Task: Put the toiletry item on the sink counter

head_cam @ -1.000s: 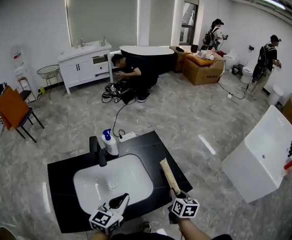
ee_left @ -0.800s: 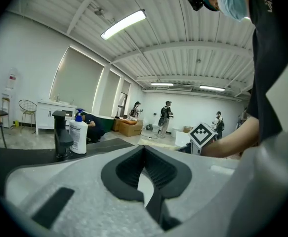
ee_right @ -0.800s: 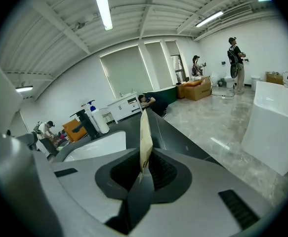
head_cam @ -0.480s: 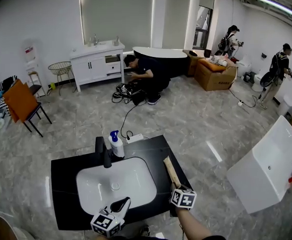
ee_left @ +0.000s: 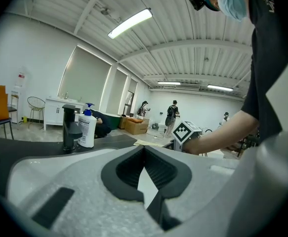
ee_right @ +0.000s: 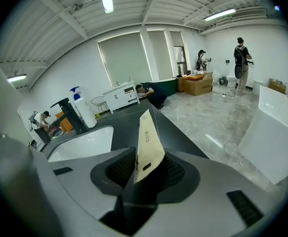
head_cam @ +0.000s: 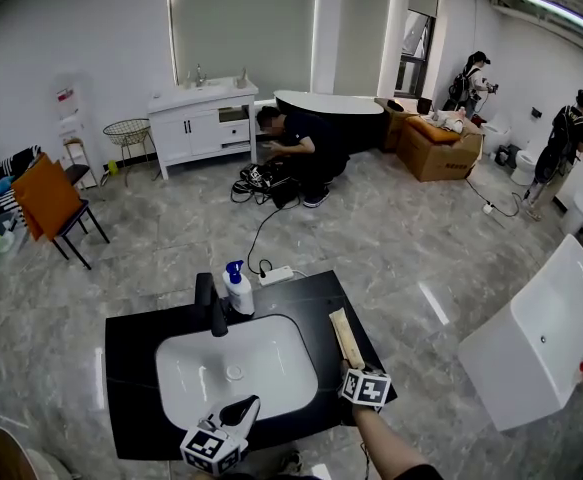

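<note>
Toiletry tube (head_cam: 346,336) lies on the black counter (head_cam: 131,340) right of the basin (head_cam: 271,353), its near end between the right gripper's (head_cam: 349,370) opening jaws (pads loose around it). The left gripper (head_cam: 239,409), fingers apart and empty, hovers over the basin's near rim. Beyond stand the faucet (head_cam: 208,303) and pump bottle (head_cam: 238,290).

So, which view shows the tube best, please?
The right gripper view: the tube stands close-up between the right gripper's opening jaws. The head view shows it small on the counter; the left gripper view, a distant sliver.
</note>
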Demonstrator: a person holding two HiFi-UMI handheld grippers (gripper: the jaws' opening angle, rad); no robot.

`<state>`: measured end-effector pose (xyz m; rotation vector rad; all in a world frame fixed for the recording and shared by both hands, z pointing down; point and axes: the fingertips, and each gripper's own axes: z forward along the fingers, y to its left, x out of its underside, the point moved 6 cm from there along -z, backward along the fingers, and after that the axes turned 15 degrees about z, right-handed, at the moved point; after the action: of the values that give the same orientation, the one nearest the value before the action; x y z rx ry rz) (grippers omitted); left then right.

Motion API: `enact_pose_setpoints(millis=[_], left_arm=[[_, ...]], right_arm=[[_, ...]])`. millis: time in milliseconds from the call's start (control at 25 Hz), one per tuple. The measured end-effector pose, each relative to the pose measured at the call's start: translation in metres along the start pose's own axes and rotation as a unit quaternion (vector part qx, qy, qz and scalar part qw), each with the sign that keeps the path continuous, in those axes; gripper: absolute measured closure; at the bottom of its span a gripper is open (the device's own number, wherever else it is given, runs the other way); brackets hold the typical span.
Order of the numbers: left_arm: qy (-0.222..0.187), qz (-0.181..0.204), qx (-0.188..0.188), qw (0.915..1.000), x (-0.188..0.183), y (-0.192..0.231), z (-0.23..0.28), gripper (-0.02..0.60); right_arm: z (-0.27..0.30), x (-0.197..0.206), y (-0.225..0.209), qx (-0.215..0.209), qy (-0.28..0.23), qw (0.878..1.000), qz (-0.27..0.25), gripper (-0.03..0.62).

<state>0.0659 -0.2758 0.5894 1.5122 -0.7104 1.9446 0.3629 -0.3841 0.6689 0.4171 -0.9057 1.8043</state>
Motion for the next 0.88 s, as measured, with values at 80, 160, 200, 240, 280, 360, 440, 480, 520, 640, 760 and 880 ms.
enact_pose_setpoints(millis=[80,160,200,240,280,360,440,480,520,640,760,880], left_arm=[[-0.002,0.000,0.001,1.0000,-0.002,0.001,0.001,0.575],[-0.004,0.004,0.003,1.0000,-0.002,0.002,0.001,0.575],[-0.004,0.006,0.004,1.0000,-0.003,0.003,0.000,0.575],[-0.003,0.007,0.004,1.0000,-0.003,0.004,0.000,0.575],[-0.002,0.008,0.005,1.0000,-0.003,0.005,-0.001,0.575],[0.000,0.006,0.004,1.0000,-0.003,0.007,-0.001,0.575],[-0.001,0.001,0.004,1.0000,-0.007,0.007,-0.002,0.575],[-0.002,-0.002,0.006,1.0000,-0.008,0.007,-0.003,0.575],[-0.003,-0.004,0.009,1.0000,-0.009,0.007,-0.003,0.575],[0.000,-0.002,0.011,0.9999,-0.010,0.009,-0.006,0.575],[-0.005,-0.003,0.018,0.9998,-0.021,0.009,-0.006,0.575],[-0.015,0.007,0.034,0.9993,-0.022,0.008,-0.003,0.575]], right_arm=[[0.000,-0.002,0.000,-0.003,-0.002,1.000,0.006,0.456],[0.000,-0.004,0.000,-0.005,-0.005,1.000,0.008,0.445],[0.000,-0.004,0.001,-0.006,-0.007,1.000,0.009,0.437],[0.000,-0.005,0.002,-0.007,-0.010,1.000,0.010,0.424],[0.001,-0.005,0.002,-0.007,-0.012,1.000,0.010,0.424],[0.003,-0.005,0.001,-0.006,-0.015,1.000,0.011,0.417],[0.003,-0.004,-0.001,-0.004,-0.017,1.000,0.013,0.405],[0.002,-0.003,-0.001,-0.003,-0.018,1.000,0.016,0.399],[0.000,-0.002,-0.001,-0.003,-0.020,1.000,0.018,0.391],[-0.009,0.000,0.000,-0.003,-0.030,0.999,0.025,0.391],[-0.021,0.003,0.001,-0.004,-0.045,0.999,0.028,0.391],[-0.040,0.004,0.005,-0.008,-0.067,0.997,0.023,0.421]])
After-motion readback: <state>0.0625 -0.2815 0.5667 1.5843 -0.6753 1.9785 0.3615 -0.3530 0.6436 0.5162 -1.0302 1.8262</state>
